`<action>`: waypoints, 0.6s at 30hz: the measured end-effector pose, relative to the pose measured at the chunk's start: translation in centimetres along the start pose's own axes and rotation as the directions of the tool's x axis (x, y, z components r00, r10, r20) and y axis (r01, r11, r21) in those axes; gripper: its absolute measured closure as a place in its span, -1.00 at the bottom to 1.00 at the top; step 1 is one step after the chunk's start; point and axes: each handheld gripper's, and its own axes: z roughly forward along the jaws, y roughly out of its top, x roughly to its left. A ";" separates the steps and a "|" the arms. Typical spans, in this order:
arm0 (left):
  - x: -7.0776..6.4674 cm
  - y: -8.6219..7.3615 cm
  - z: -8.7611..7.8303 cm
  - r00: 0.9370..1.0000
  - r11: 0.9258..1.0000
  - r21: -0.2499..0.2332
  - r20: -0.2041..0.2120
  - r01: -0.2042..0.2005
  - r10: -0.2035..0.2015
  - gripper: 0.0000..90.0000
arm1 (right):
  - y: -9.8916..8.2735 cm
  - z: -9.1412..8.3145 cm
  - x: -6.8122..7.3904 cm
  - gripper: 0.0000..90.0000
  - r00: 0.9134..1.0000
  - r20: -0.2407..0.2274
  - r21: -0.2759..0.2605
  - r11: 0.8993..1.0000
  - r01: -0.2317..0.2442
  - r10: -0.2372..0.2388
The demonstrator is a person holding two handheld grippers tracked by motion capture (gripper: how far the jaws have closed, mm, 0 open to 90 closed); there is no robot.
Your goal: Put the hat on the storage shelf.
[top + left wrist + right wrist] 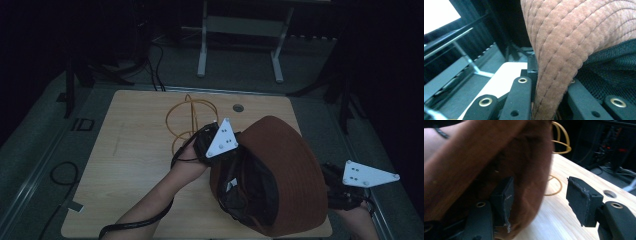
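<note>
Brown quilted bucket hat (285,165) is held up over the near right part of the wooden table (135,150), opening turned toward the person, black mesh lining (250,192) showing inside. In the left gripper view the stitched brim (554,65) runs down between the two black jaws, which are clamped tight on it, mesh lining to the right of the fold. Left gripper (212,145) sits at the hat's left edge, grey three-cornered plate on top, hand (187,165) behind it. Right gripper (345,192) is at the hat's right edge near the table's right border. In the right gripper view its jaws stand part open: left pad (504,197) lies against the brown fabric, right pad (582,200) is clear of it over bare table, so no pinch there. Yellow cable loops (187,122) lie on the table beyond the hat, near a round grommet hole (238,107). Floor behind is dark, with a white frame stand (240,35).
</note>
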 end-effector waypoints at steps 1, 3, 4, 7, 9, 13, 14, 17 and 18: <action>0.0 0.0 0.0 1.000 1.000 -0.001 -0.001 0.001 -0.001 0.89 | 0.2 0.3 0.4 -0.15 0.999 -0.029 -0.002 1.000 0.016 -0.016; -0.1 0.0 0.0 1.000 1.000 -0.002 0.003 0.003 -0.003 0.89 | 0.4 0.7 0.7 -0.15 0.998 -0.055 -0.007 1.000 0.022 -0.022; -0.1 0.1 0.0 1.000 1.000 -0.003 0.002 0.004 -0.004 0.89 | 0.4 0.7 0.7 -0.15 0.998 -0.055 -0.007 1.000 0.022 -0.022; -0.3 0.2 0.1 1.000 1.000 -0.011 0.007 0.005 -0.005 0.89 | 0.6 1.3 0.9 -0.16 0.996 -0.090 -0.013 1.000 0.007 -0.009; -0.5 0.4 0.2 1.000 1.000 -0.016 0.008 0.002 -0.002 0.89 | 0.7 2.3 1.1 -0.17 0.993 -0.114 -0.004 1.000 0.016 -0.016; -0.4 0.3 0.1 1.000 1.000 -0.026 0.004 0.017 -0.017 0.89 | 0.8 2.7 1.2 -0.15 0.992 -0.128 -0.021 1.000 0.015 -0.017; -0.3 0.3 0.1 1.000 0.999 -0.026 0.004 0.019 -0.019 0.89 | 0.8 2.8 1.2 -0.14 0.992 -0.129 -0.022 1.000 0.011 -0.014; -0.4 0.3 0.0 1.000 1.000 -0.024 -0.004 0.013 -0.013 0.89 | 0.8 3.0 1.3 0.14 0.990 -0.143 -0.029 1.000 0.011 -0.015; -0.4 0.3 0.1 1.000 1.000 -0.024 -0.002 0.014 -0.014 0.89 | 0.7 3.0 1.4 0.41 0.991 -0.136 -0.029 0.999 0.017 -0.021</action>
